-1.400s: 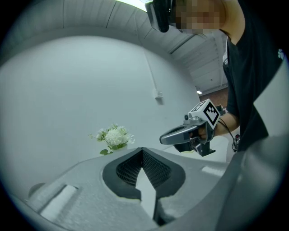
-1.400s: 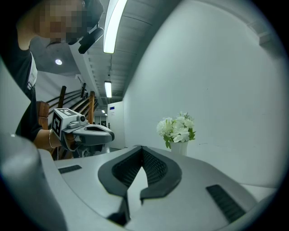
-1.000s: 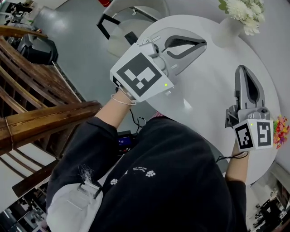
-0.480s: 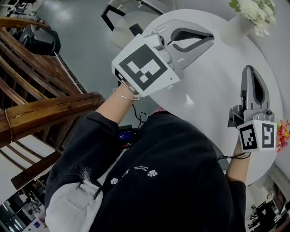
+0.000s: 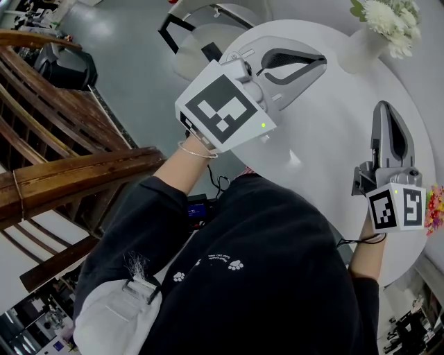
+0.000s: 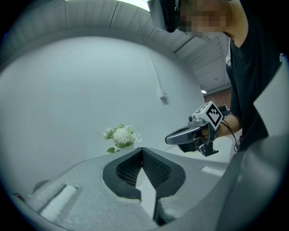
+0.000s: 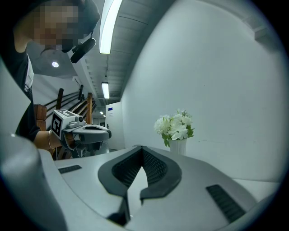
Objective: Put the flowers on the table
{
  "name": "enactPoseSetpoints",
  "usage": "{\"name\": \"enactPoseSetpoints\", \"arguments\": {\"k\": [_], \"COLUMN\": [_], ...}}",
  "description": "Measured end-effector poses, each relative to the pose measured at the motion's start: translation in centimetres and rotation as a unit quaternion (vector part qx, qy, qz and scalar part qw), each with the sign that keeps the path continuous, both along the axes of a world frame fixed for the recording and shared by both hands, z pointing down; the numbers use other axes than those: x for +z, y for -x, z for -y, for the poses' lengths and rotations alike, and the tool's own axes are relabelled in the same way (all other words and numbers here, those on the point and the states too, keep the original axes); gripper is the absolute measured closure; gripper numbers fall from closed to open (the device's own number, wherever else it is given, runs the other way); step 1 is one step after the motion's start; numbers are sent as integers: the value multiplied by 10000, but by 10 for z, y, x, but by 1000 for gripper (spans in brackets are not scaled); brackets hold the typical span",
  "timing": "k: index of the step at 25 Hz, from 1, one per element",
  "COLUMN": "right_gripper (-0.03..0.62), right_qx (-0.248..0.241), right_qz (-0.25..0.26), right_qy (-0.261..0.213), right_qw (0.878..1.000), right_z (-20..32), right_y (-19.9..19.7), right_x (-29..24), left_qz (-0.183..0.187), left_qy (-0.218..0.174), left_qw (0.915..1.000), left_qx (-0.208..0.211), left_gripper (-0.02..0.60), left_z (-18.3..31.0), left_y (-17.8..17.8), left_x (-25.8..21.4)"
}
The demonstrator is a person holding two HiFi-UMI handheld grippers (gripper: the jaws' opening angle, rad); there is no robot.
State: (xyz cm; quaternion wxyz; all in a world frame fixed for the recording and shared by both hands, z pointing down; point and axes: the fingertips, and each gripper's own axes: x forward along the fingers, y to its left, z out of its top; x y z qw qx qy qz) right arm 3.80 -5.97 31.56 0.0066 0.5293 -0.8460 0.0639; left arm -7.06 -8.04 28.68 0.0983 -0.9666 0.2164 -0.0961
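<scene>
Nothing has moved since a second ago: our left gripper (image 5: pixel 320 61) and right gripper (image 5: pixel 385 106) hover above the round white table (image 5: pixel 326 139), jaws pressed together, empty. The white flowers in their white vase (image 5: pixel 383 17) stand at its far edge.

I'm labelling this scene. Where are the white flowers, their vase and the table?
white flowers (image 5: pixel 383 15), head view, middle of the blooms.
vase (image 5: pixel 354 50), head view, its white body.
table (image 5: pixel 326 125), head view, bare top between the two hand-held grippers.
</scene>
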Motion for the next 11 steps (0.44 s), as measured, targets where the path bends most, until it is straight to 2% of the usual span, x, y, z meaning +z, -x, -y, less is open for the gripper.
{"name": "enactPoseSetpoints", "arguments": {"k": [11], "right_gripper": [582], "right_qx": [60], "right_qz": [36], "right_qy": [30], "right_qw": [10000], "right_z": [12], "right_y": [1], "right_x": [4], "left_qz": [-38], "left_qy": [73], "left_qw": [10000], "left_qx": [-9], "left_gripper": [583], "left_z": [6], "left_y": [1], "left_x": [6]}}
